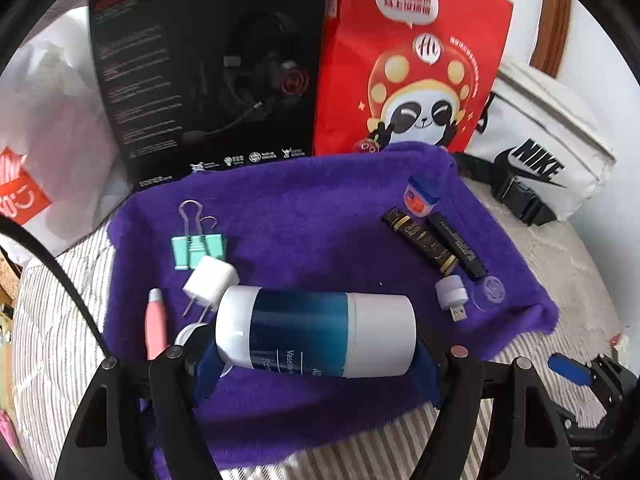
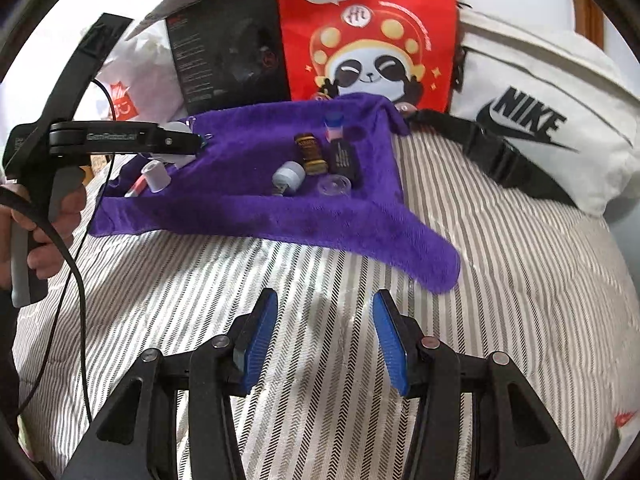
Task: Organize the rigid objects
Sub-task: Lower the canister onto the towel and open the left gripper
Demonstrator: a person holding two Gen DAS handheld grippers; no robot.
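The left gripper (image 1: 316, 356) is clamping one white-and-blue cylindrical lotion bottle (image 1: 316, 330) sideways above the purple towel (image 1: 312, 220), where two mint binder clips (image 1: 197, 249), one white charger plug (image 1: 211, 282) and two black-gold tubes (image 1: 434, 246) are lying. The right gripper (image 2: 325, 340) is hovering half-spread, empty, over the striped bedding (image 2: 320, 280).

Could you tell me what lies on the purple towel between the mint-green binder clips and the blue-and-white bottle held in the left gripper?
A white wall-plug charger cube lies there, between the mint-green binder clips and the blue-and-white bottle, in the left wrist view.
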